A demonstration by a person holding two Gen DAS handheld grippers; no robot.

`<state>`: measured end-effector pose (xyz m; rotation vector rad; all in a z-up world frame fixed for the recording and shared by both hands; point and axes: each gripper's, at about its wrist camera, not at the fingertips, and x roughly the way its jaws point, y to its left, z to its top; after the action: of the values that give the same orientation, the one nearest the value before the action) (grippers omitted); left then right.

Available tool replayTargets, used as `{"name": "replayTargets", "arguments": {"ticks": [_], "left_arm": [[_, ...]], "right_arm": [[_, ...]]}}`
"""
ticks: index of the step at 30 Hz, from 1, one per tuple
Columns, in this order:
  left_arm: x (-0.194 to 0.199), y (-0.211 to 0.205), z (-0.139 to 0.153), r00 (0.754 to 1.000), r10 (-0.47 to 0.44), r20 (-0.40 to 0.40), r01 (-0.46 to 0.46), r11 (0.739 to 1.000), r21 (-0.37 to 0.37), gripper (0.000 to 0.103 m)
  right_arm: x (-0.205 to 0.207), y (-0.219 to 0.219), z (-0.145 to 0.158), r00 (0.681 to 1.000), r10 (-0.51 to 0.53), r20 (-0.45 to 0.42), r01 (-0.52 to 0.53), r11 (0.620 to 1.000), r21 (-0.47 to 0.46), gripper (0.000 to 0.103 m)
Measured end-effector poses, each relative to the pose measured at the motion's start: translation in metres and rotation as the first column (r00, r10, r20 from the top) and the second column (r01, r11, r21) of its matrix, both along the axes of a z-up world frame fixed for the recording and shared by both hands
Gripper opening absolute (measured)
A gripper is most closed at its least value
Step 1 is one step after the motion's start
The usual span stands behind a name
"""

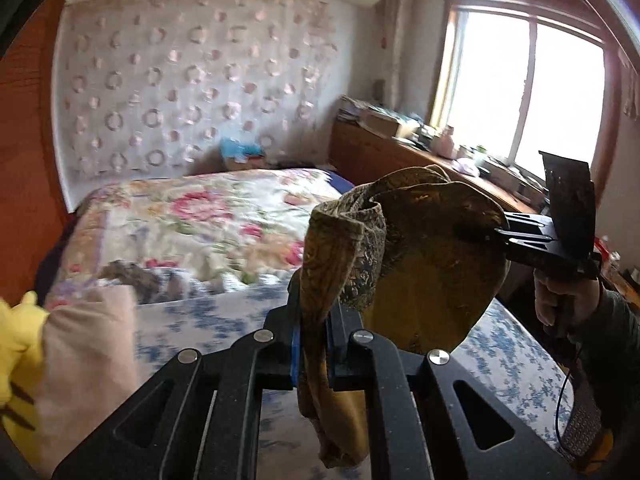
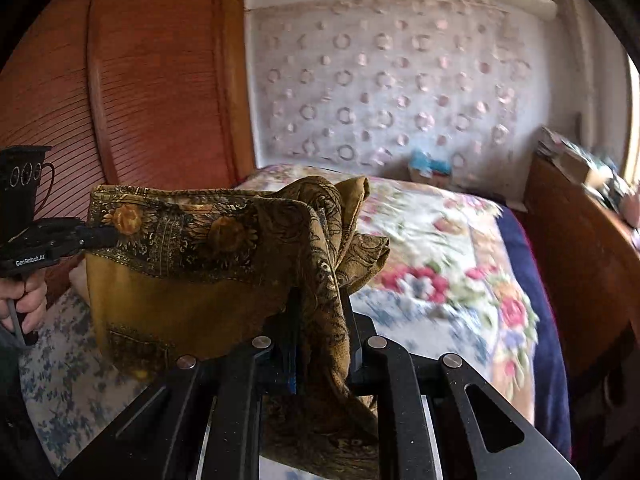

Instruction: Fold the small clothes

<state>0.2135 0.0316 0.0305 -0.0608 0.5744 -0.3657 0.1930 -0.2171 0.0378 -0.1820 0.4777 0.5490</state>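
A mustard-brown patterned cloth (image 1: 432, 264) hangs in the air above the bed, held at two points. My left gripper (image 1: 314, 320) is shut on one bunched corner of it. My right gripper (image 2: 320, 320) is shut on another corner, with the cloth (image 2: 192, 264) draped over its fingers. In the left wrist view the right gripper (image 1: 496, 234) pinches the cloth's far edge at the right. In the right wrist view the left gripper (image 2: 108, 236) pinches the cloth's left edge, beside a flowered border.
Below lies a bed with a blue-flowered sheet (image 1: 512, 360) and a pink-flowered quilt (image 1: 208, 216). A beige garment (image 1: 84, 352) and a yellow item (image 1: 16, 344) lie at the left. A cluttered wooden cabinet (image 1: 400, 152) stands at the window; a red wardrobe (image 2: 132, 88) stands left.
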Motion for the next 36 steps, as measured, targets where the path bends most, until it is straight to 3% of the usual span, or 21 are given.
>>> {"name": "replayTargets", "arguments": {"ticks": [9, 19, 26, 32, 33, 35, 36], "left_arm": [[-0.034, 0.093, -0.003, 0.976, 0.213, 0.047, -0.212, 0.977, -0.025, 0.010], [-0.070, 0.153, -0.028, 0.922, 0.384, 0.053, -0.382, 0.923, -0.033, 0.010], [-0.089, 0.181, -0.059, 0.884, 0.467, -0.011, -0.466, 0.883, -0.059, 0.009], [-0.093, 0.198, -0.086, 0.850, 0.521, -0.079, -0.524, 0.851, -0.032, 0.009], [-0.094, 0.199, -0.090, 0.846, 0.526, -0.090, -0.531, 0.847, -0.031, 0.009], [-0.094, 0.202, -0.098, 0.839, 0.533, -0.111, -0.538, 0.843, -0.021, 0.010], [-0.093, 0.202, -0.101, 0.836, 0.536, -0.121, -0.541, 0.841, -0.013, 0.010]], "right_arm": [[0.054, 0.092, 0.014, 0.977, 0.212, 0.038, -0.207, 0.973, -0.099, 0.015], [0.110, 0.187, 0.036, 0.901, 0.427, 0.074, -0.404, 0.890, -0.213, 0.015], [0.149, 0.262, 0.027, 0.834, 0.549, 0.045, -0.517, 0.809, -0.280, 0.015], [0.176, 0.312, 0.008, 0.822, 0.569, -0.011, -0.549, 0.787, -0.281, 0.017], [0.182, 0.323, 0.007, 0.825, 0.565, -0.016, -0.548, 0.791, -0.272, 0.021], [0.187, 0.325, 0.006, 0.845, 0.534, -0.016, -0.522, 0.818, -0.243, 0.049], [0.191, 0.328, 0.006, 0.858, 0.513, -0.013, -0.503, 0.835, -0.224, 0.053]]}}
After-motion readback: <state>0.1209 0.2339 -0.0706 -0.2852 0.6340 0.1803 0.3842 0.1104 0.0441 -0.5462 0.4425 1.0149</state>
